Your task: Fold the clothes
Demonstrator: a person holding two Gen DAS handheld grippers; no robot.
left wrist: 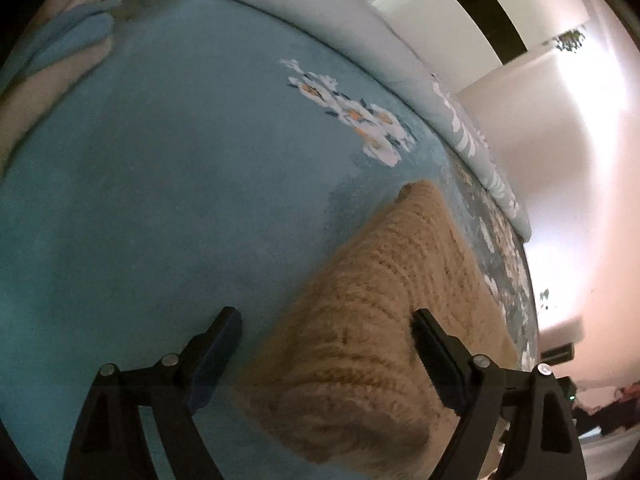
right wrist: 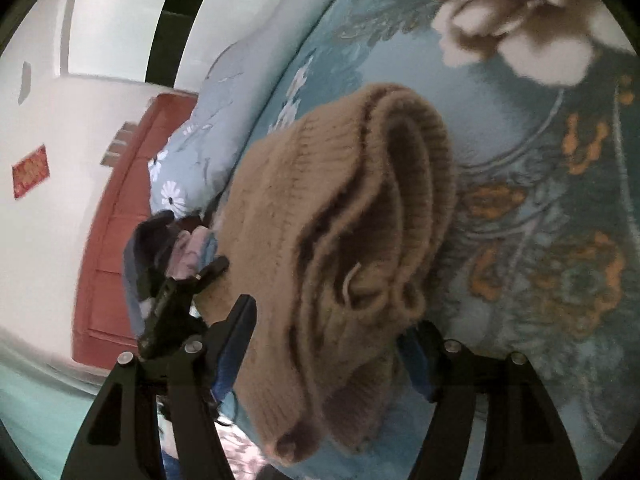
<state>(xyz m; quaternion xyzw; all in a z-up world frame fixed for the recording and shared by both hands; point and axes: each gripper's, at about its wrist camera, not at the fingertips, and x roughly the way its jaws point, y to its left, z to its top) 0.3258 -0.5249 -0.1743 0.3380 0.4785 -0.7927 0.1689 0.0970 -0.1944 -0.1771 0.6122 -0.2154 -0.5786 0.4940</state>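
Note:
A tan knitted sweater (left wrist: 372,300) lies folded on the blue flowered bedspread (left wrist: 160,200). My left gripper (left wrist: 326,332) hovers over the sweater's near end, open, its right finger above the knit and its left finger above bare bedspread. In the right wrist view the same sweater (right wrist: 340,200) shows stacked, bunched layers with ribbed edges. My right gripper (right wrist: 332,328) is open and straddles the sweater's near end, its right finger partly hidden by the knit. At the sweater's left edge, a hand in a patterned sleeve (right wrist: 192,248) holds the left tool's black housing (right wrist: 172,304).
Pink and blue garments (left wrist: 60,20) are piled at the bed's far left. A pale flowered duvet (left wrist: 320,12) (right wrist: 216,120) runs along the far side of the bed. Beyond it are white walls and a red door (right wrist: 116,260). The bed's edge curves down the right of the left wrist view.

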